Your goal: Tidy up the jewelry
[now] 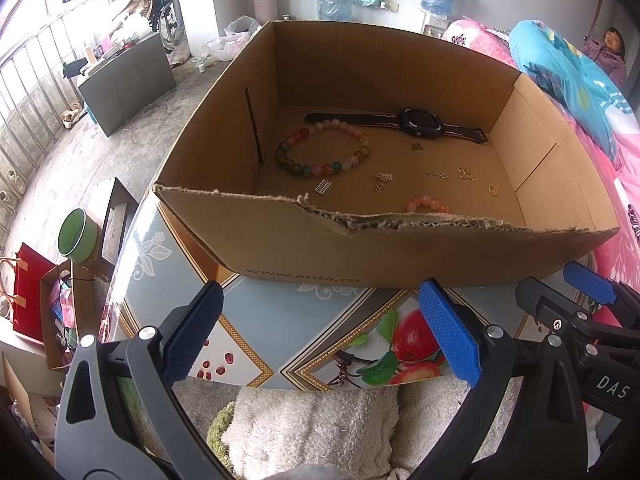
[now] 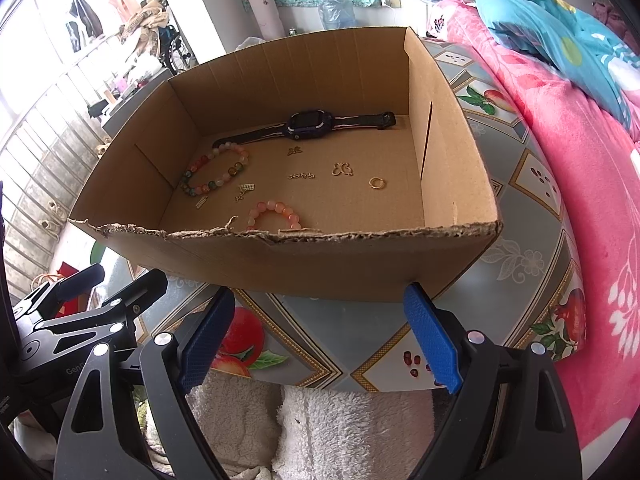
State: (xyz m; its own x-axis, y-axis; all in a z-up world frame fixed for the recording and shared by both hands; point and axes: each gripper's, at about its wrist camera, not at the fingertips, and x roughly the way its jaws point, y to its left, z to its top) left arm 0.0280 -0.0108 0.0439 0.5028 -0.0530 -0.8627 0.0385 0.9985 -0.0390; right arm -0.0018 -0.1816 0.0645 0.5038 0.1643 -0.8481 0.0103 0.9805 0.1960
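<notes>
Jewelry lies scattered on the floor of a cardboard box at frame centre: a dark watch along the back, a beaded bracelet left, a gold ring right. The box's torn front wall stands between these and both empty, spread grippers, left gripper and right gripper. The box rests on a fruit-patterned table; a pink blanket fills the right side.

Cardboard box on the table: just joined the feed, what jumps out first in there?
The cardboard box with its torn front edge fills both views, and a dark watch lies stretched along its back wall. In front of the watch, on the left, sits a multicoloured bead bracelet; a smaller pink bracelet lies by the torn edge, with small gold charms and a gold ring scattered between. Both grippers hang open, short of the box.
</notes>
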